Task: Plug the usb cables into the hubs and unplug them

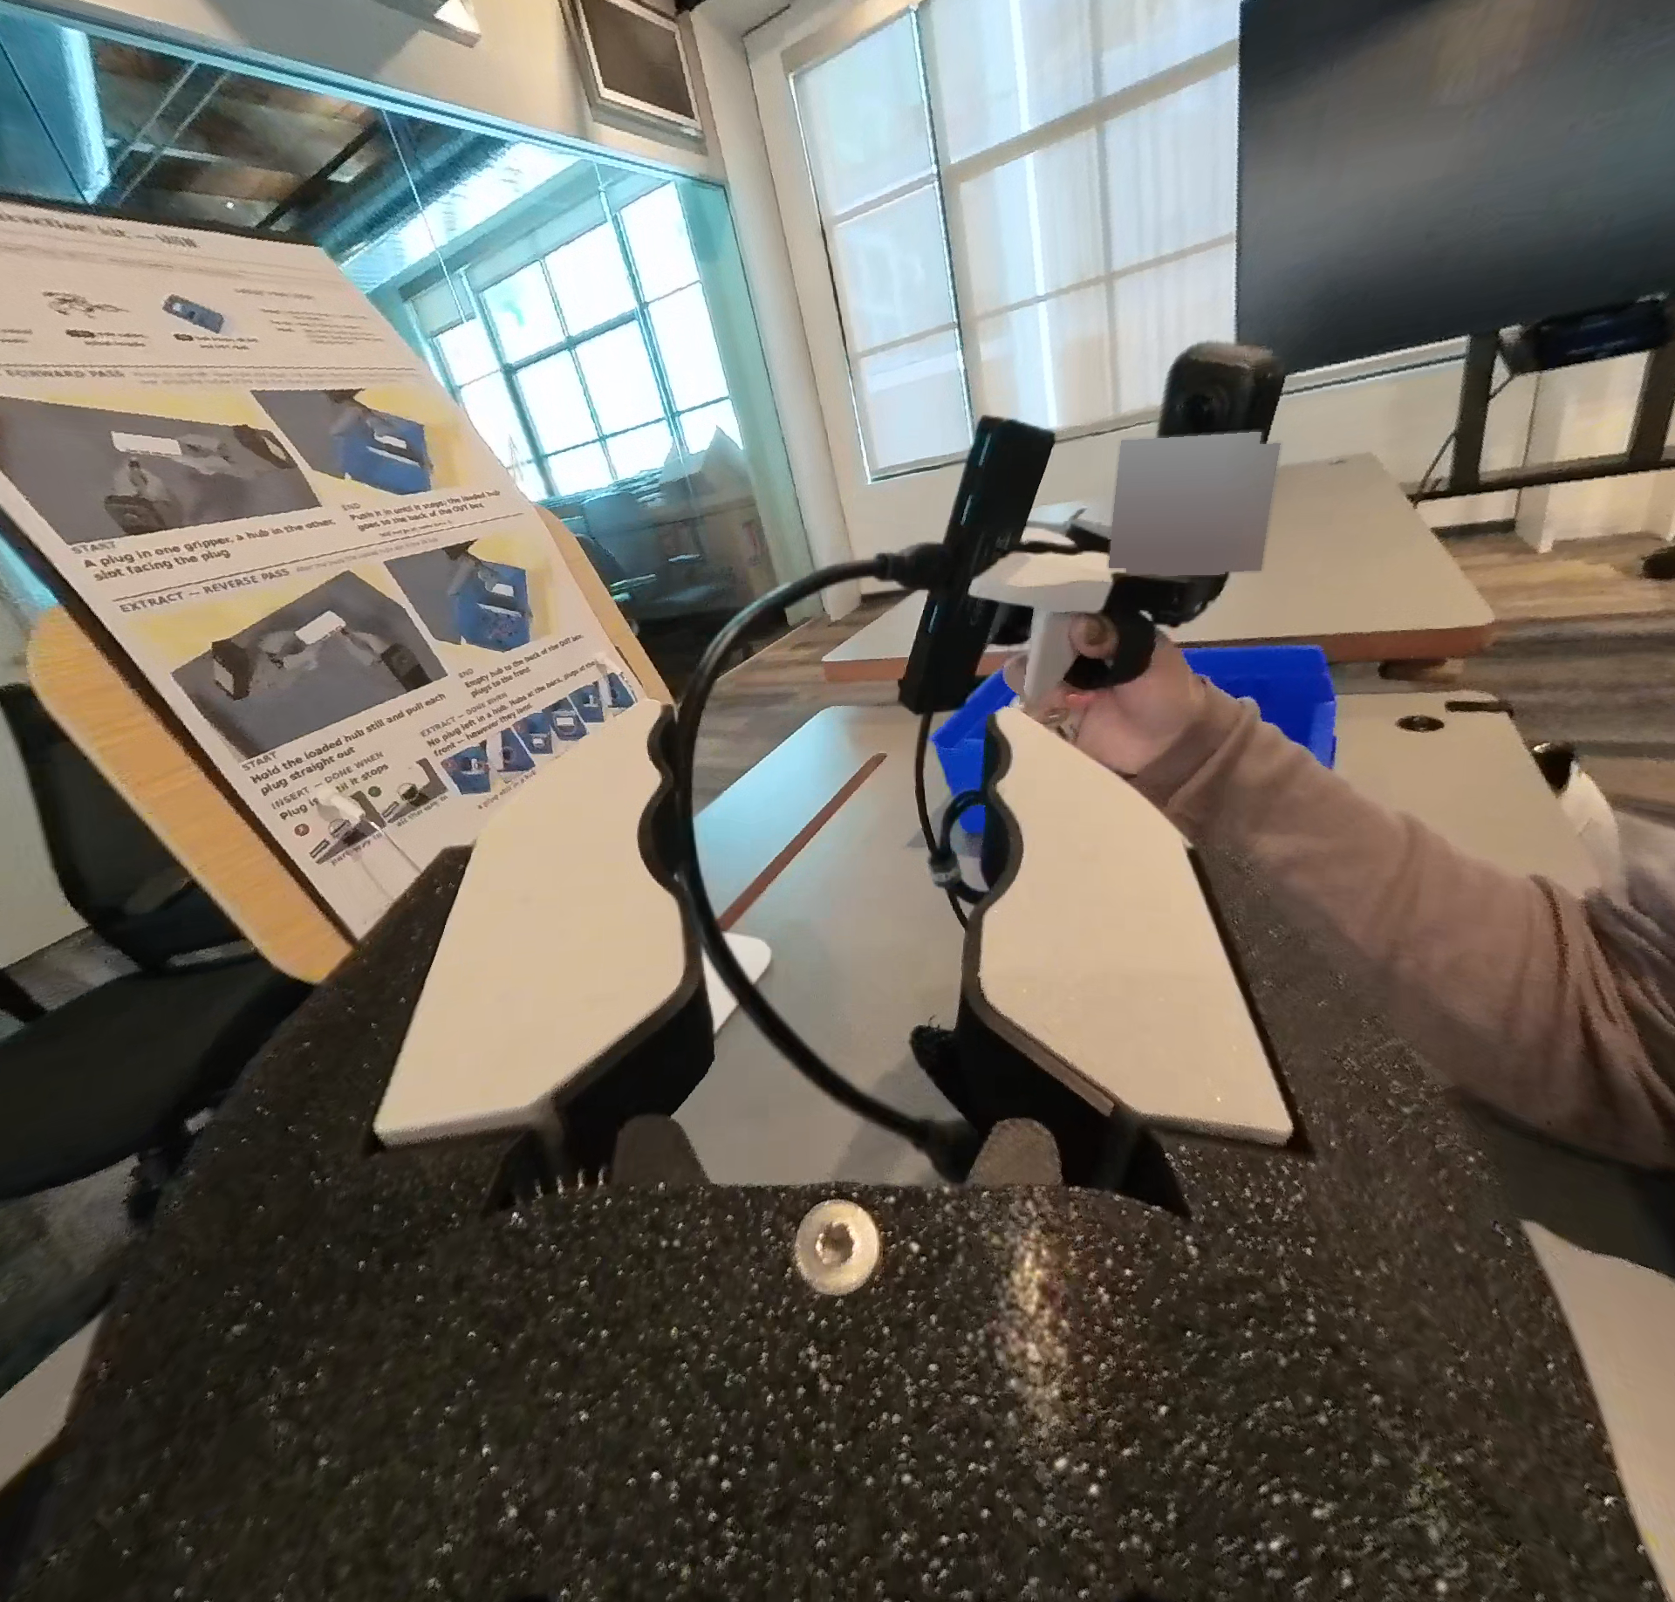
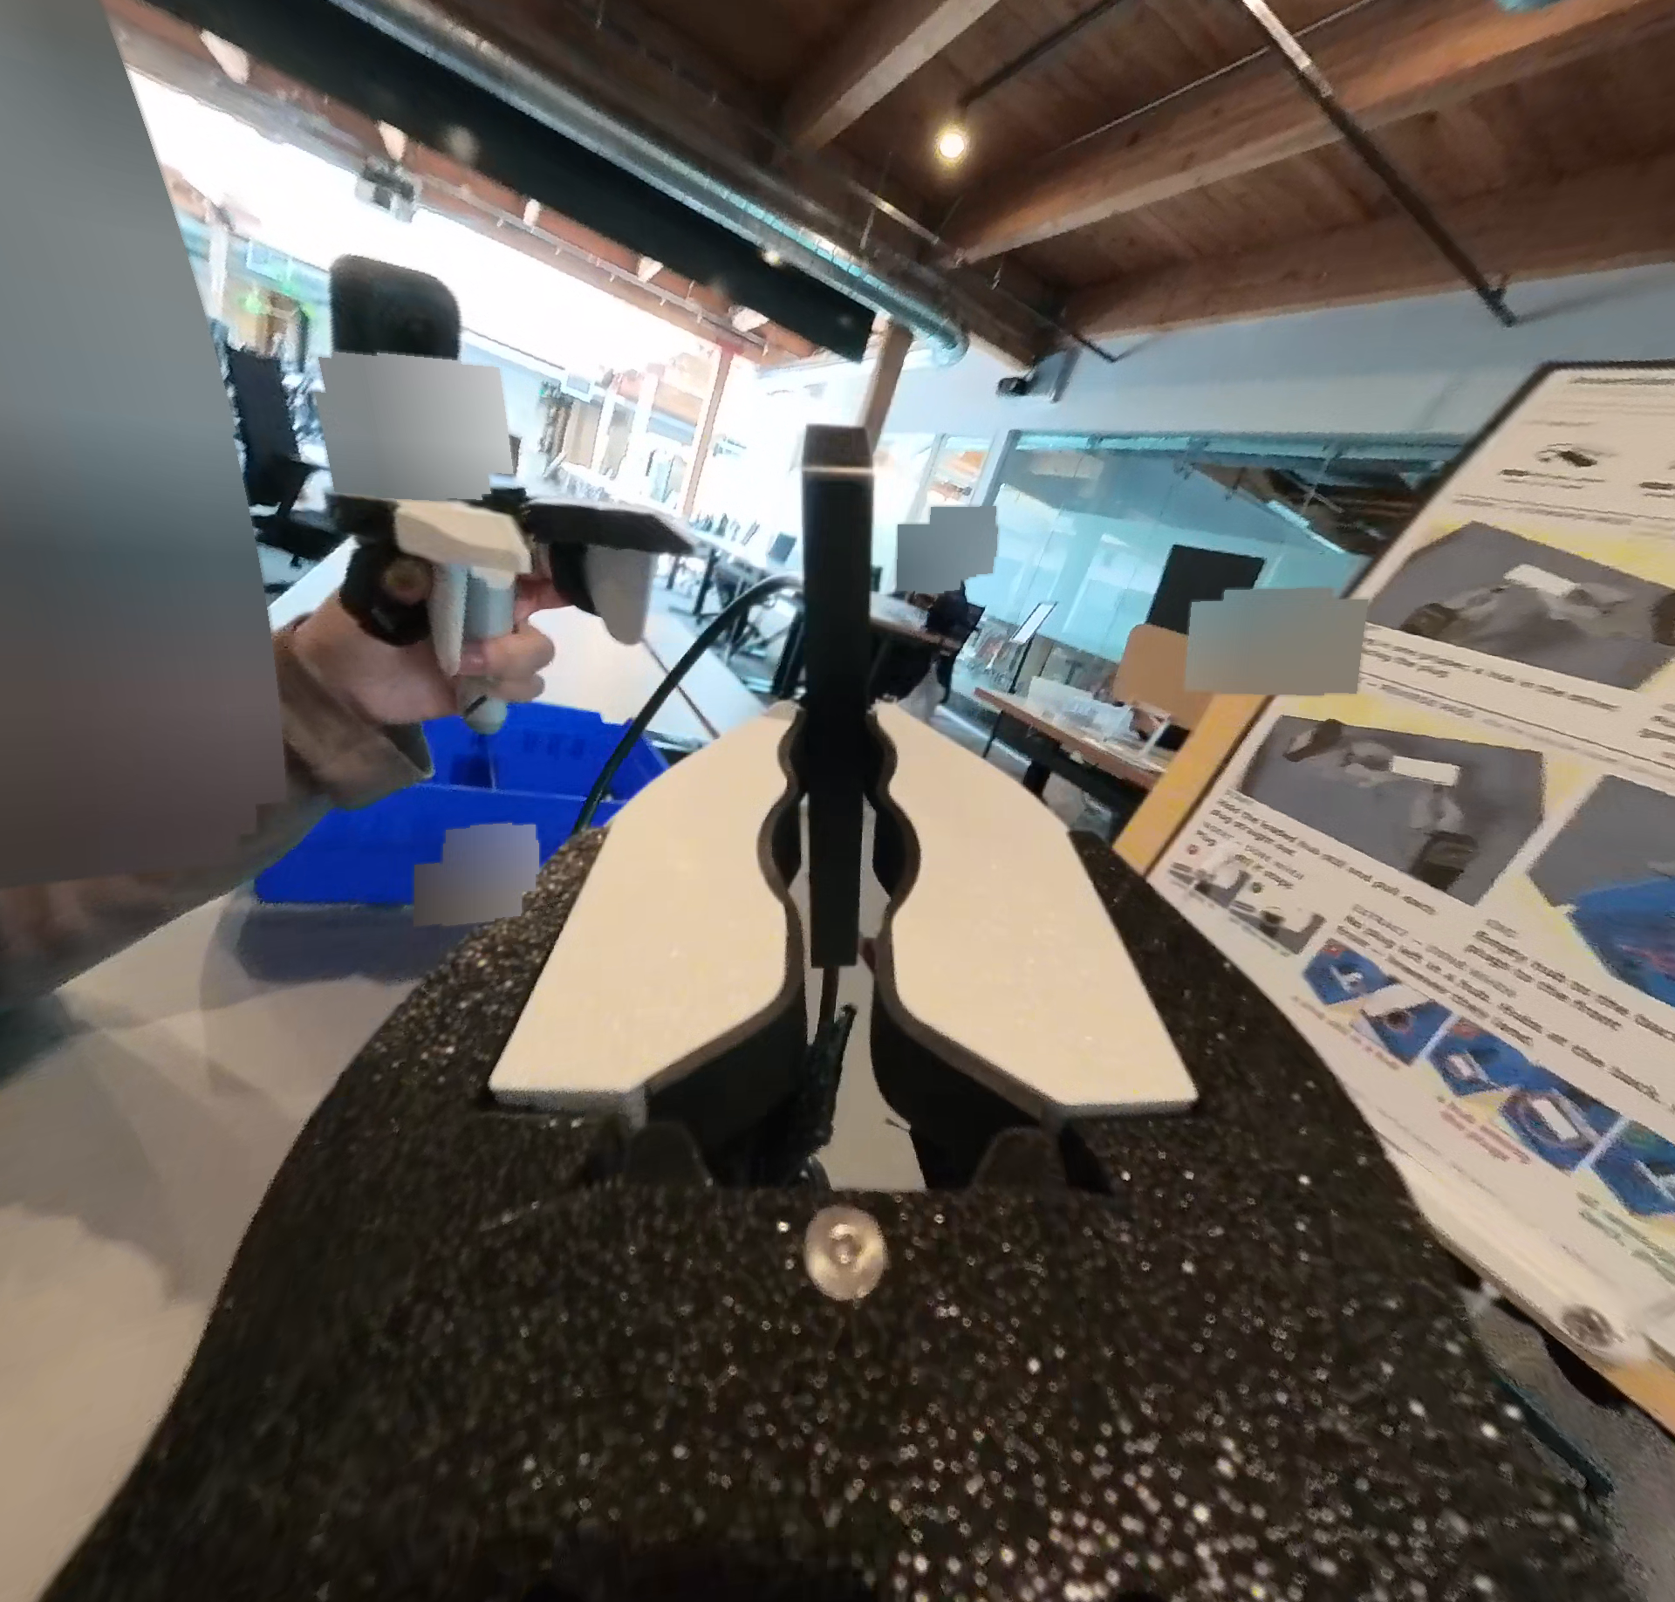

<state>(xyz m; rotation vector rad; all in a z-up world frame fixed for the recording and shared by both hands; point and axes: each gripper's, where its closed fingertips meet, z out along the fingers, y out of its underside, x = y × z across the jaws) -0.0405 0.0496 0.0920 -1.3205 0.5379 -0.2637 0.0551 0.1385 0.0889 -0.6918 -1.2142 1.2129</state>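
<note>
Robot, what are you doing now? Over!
Right gripper shut on hub. Left gripper open, cable looping between fingers. One plug in hub. Nothing blocking.

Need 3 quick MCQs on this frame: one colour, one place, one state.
1. Colour of the bin? A red; B blue; C green.
2. Where is the black hub? A in the bin; B in the left gripper; C in the right gripper.
3. State of the left gripper? A open, with the cable running between its fingers; B shut on the hub; C shut on the cable.

Key: B, as the bin's walls are plainly blue; C, as the right wrist view shows the hub upright and clamped between the fingers; A, as the left wrist view shows the fingers wide apart.
</note>
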